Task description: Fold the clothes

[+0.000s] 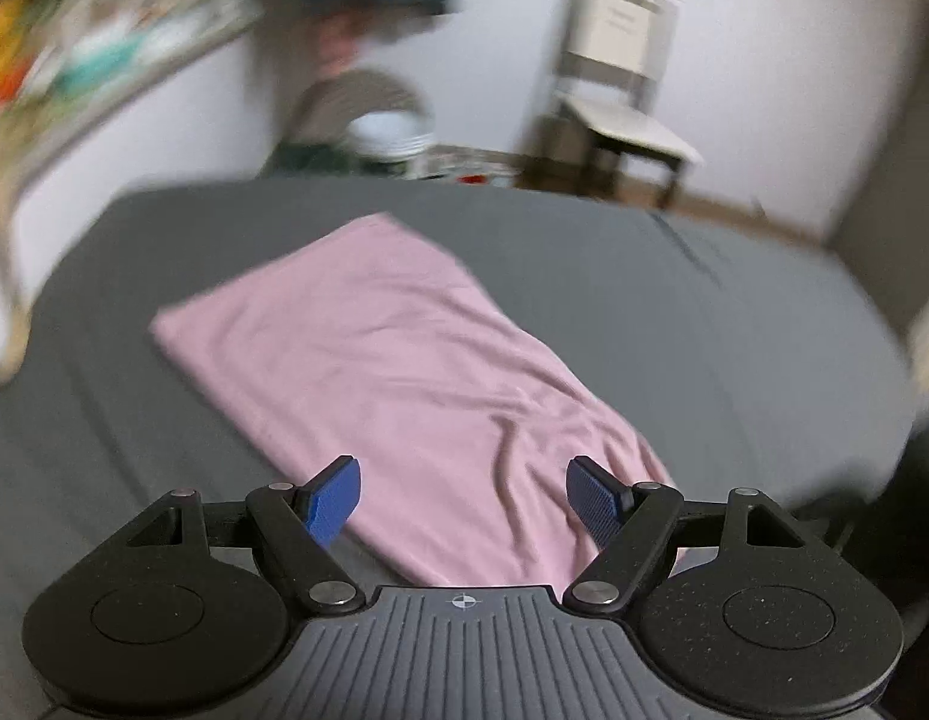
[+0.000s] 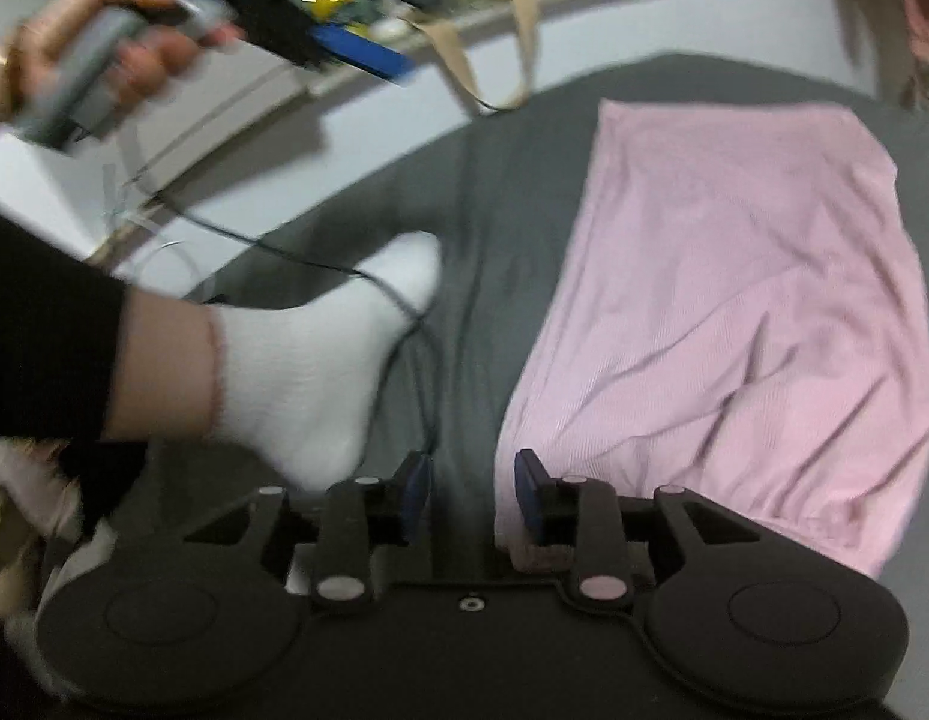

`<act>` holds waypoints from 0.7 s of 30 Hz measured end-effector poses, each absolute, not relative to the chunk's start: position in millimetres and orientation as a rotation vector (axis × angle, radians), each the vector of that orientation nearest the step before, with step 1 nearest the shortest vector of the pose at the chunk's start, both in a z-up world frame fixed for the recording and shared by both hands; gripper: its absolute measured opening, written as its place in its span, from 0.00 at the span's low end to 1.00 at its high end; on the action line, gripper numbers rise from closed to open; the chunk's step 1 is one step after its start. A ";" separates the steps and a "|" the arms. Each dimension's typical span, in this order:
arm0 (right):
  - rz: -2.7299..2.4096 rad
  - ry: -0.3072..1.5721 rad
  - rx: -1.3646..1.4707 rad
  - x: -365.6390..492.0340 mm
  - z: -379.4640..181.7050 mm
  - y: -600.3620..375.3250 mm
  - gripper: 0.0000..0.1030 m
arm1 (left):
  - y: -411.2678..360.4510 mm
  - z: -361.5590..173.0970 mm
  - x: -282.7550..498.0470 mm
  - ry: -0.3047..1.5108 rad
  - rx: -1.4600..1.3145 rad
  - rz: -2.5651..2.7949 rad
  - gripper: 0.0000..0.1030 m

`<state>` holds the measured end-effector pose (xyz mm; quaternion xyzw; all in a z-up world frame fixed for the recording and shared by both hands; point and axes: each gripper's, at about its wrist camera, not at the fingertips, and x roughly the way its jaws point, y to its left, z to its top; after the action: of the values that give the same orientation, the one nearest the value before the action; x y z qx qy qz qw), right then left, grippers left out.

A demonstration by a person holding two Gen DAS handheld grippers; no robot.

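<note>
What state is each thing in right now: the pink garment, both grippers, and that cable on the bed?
pink garment: folded to a long rectangle, flat on the grey bed sheet, wrinkled at the near end.
left gripper: fingers open, nothing between them, above the garment's near end.
right gripper: fingers partly open, not gripping; one at the garment's edge.
black cable: loose, trailing across the sheet by a white-socked foot.

A grey sheet [image 1: 584, 300] is covering the bed. Beyond its far edge a pale chair [image 1: 620, 96] is standing against the white wall, and a stack of white bowls [image 1: 386, 135] is sitting to the chair's left. On the sheet a foot in a white sock [image 2: 320, 354] is resting, with a thin black cable [image 2: 404, 312] trailing across it.
</note>
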<state>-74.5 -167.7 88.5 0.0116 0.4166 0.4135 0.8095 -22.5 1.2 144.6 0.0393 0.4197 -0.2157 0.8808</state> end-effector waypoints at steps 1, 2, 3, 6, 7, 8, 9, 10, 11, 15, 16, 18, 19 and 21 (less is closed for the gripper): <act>0.892 0.861 -0.029 -81.5 96.6 -176.2 0.34 | -9.4 143.0 -27.6 0.865 0.131 -0.480 0.74; 0.900 0.831 -0.082 -88.6 104.7 -184.7 0.36 | -17.7 141.4 -31.0 0.870 0.161 -0.512 0.74; 0.906 0.800 -0.133 -95.4 112.4 -192.8 0.40 | -26.1 140.2 -34.0 0.876 0.199 -0.543 0.74; 0.906 0.648 -0.301 -111.2 125.4 -203.8 0.45 | -54.1 137.9 -48.0 0.869 0.381 -0.605 0.74; 0.889 0.585 -0.425 -117.4 124.0 -201.2 0.45 | -63.6 136.4 -53.7 0.861 0.452 -0.621 0.74; 0.869 0.526 -0.551 -123.3 121.5 -198.4 0.45 | -73.7 135.5 -58.9 0.850 0.528 -0.634 0.74; 0.845 0.501 -0.690 -127.4 111.5 -194.9 0.45 | -83.8 135.5 -63.3 0.838 0.594 -0.651 0.74; 0.817 0.475 -0.830 -131.6 101.5 -191.3 0.44 | -93.1 133.1 -69.4 0.827 0.660 -0.673 0.74; 0.790 0.451 -0.957 -135.3 91.5 -188.2 0.43 | -102.0 129.7 -76.2 0.817 0.725 -0.699 0.74; 0.751 0.502 -1.049 -133.4 61.5 -189.4 0.40 | -131.8 113.4 -105.1 0.773 0.939 -0.808 0.74; 0.755 0.517 -1.051 -133.9 58.5 -189.6 0.40 | -138.5 109.9 -111.7 0.760 0.986 -0.829 0.74; 0.747 0.509 -1.054 -135.0 55.6 -186.7 0.40 | -148.5 106.3 -121.7 0.735 1.041 -0.869 0.74; 0.726 0.508 -1.047 -133.7 55.7 -184.5 0.40 | -152.0 104.8 -125.0 0.725 1.060 -0.882 0.74; 0.692 0.540 -1.011 -127.4 58.7 -183.5 0.40 | -156.8 99.0 -127.2 0.723 1.100 -0.887 0.74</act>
<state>-127.4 -183.5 58.7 -0.4685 0.2503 0.3206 0.7843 -127.2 -156.8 99.0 0.4939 0.3248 -0.3984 0.7014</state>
